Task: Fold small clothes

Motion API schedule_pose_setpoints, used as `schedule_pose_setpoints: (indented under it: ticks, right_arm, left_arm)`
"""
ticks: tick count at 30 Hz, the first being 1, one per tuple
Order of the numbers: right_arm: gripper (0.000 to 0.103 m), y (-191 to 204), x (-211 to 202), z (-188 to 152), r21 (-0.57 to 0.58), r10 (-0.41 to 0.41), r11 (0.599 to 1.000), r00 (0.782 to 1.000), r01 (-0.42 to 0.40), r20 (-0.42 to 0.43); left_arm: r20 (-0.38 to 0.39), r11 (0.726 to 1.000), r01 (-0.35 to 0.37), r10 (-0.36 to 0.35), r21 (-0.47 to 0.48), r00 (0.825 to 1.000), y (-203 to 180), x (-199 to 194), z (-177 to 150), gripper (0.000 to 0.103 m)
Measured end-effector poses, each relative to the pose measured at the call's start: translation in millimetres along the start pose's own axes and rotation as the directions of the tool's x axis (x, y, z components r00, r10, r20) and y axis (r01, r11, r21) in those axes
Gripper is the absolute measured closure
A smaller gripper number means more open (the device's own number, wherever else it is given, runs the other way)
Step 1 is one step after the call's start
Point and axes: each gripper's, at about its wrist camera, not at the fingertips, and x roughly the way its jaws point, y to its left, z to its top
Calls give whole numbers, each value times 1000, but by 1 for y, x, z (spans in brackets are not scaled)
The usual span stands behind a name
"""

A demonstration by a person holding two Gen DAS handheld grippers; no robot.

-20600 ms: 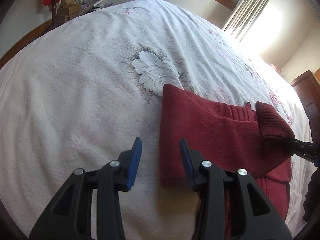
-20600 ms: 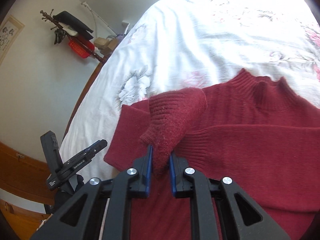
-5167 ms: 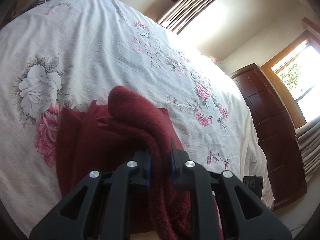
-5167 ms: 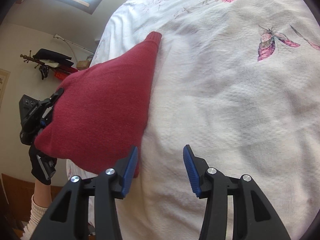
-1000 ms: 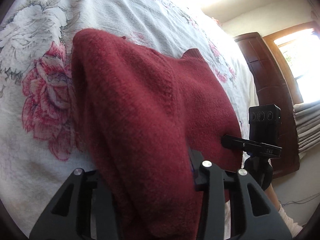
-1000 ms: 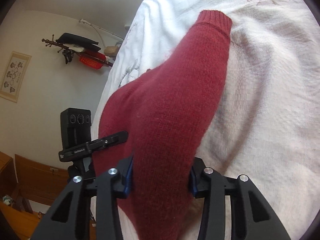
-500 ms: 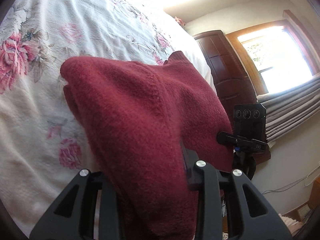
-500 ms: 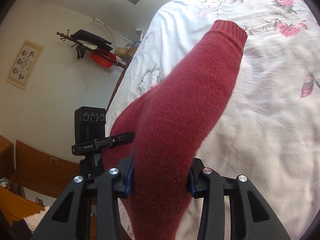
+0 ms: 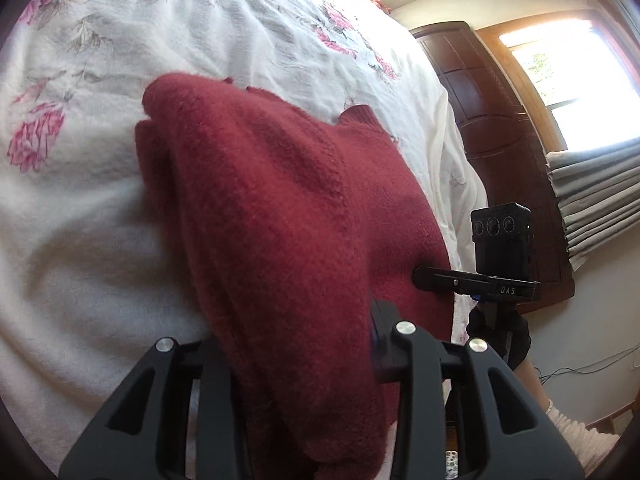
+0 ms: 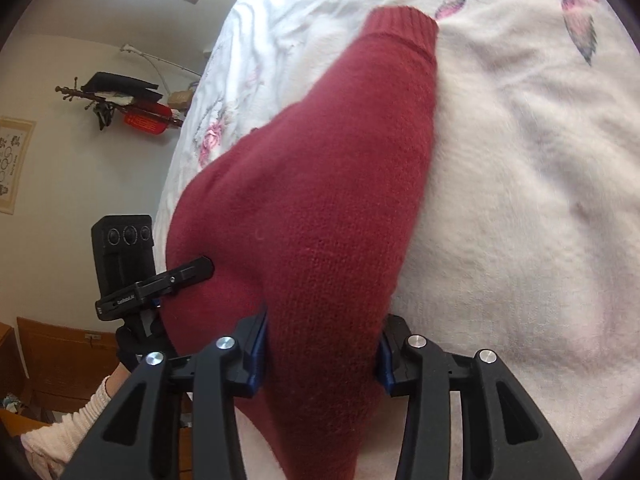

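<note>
A bedroom: a bed (image 9: 100,208) under a white coverlet printed with pink roses, a dark wooden wardrobe (image 9: 496,128) and a bright window (image 9: 576,92) beyond it, and a wall rack (image 10: 120,108) hung with dark and red items on the opposite side. The left hand-held gripper (image 9: 296,344) has its jaws spread wide around a thick bundle of the red sweater (image 9: 280,208), which fills the gap between them; the left jaw is hidden under the knit. The right hand-held gripper (image 10: 322,344) likewise straddles the folded sweater, its blue pads (image 10: 259,344) pressed against the fabric on both sides. The sweater is raised at the gripper end, while its far part, ending in a ribbed cuff (image 10: 400,24), lies on the coverlet. A person's cream sleeve (image 10: 80,420) shows beside each tool.
</note>
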Motion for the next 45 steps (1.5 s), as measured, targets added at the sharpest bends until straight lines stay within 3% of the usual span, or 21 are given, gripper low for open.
schedule_pose_setpoints:
  ticks: [4, 6, 10, 14, 19, 21, 22, 23, 25, 27, 31, 34, 36, 38, 41, 45]
  right_arm:
    - [56, -13, 9, -3, 28, 37, 999, 999, -38, 24]
    - [53, -14, 9, -5, 21, 26, 999, 999, -26, 26]
    - [42, -5, -6, -13, -35, -52, 998, 997, 54, 50]
    - [41, 4, -25, -27, -81, -96, 991, 991, 104, 90]
    - [40, 9, -36, -33, -98, -138, 983, 981, 152, 136]
    - [40, 9, -37, -34, -96, -141, 983, 980, 156, 140]
    - [40, 9, -36, -34, -92, -139, 984, 980, 152, 140]
    - [40, 8, -35, -34, -90, -138, 984, 981, 151, 137]
    - [40, 5, -34, -38, -92, -154, 982, 979, 167, 135]
    - [40, 6, -32, -40, -105, -164, 978, 977, 179, 137]
    - [40, 8, -30, -41, -95, -157, 981, 978, 172, 139]
    - [40, 14, -27, -45, -80, -150, 984, 979, 162, 139]
    - [40, 18, -28, -49, -80, -164, 981, 976, 176, 140]
    - [40, 20, -32, -55, -73, -177, 979, 974, 189, 142]
    - [40, 22, -41, -69, -61, -181, 980, 973, 191, 144]
    - [40, 25, -49, -90, -56, -222, 971, 963, 233, 152]
  left_arm:
    - [24, 998, 24, -23, -59, 999, 17, 4, -1, 62]
    - [17, 998, -1, 2, -59, 1000, 13, 1, -2, 61]
    - [30, 993, -120, 121, -5, 992, -5, -24, 3, 50]
    - [110, 992, -121, 123, -17, 986, -11, -59, 15, 47]
    - [118, 986, -154, 160, -58, 980, -1, -52, 47, 47]
    - [110, 985, -151, 159, -77, 981, 6, -41, 57, 54]
    - [107, 986, -145, 154, -84, 982, 13, -40, 60, 78]
    - [113, 988, -125, 135, -94, 984, 16, -41, 63, 91]
    - [190, 993, -96, 107, -66, 976, 6, -51, 68, 94]
    - [239, 990, -143, 137, 9, 961, -5, -57, 69, 94]
    - [148, 964, -267, 262, 11, 953, 20, -35, 71, 94]
    - [143, 959, -282, 277, 12, 950, 25, -37, 67, 91]
    - [162, 959, -285, 282, -9, 946, 21, -48, 63, 84]
    - [199, 950, -312, 309, -15, 930, 11, -66, 54, 78]
    - [258, 935, -355, 340, 13, 905, -19, -92, 31, 77]
    - [296, 943, -321, 283, 84, 912, -64, -115, -20, 69]
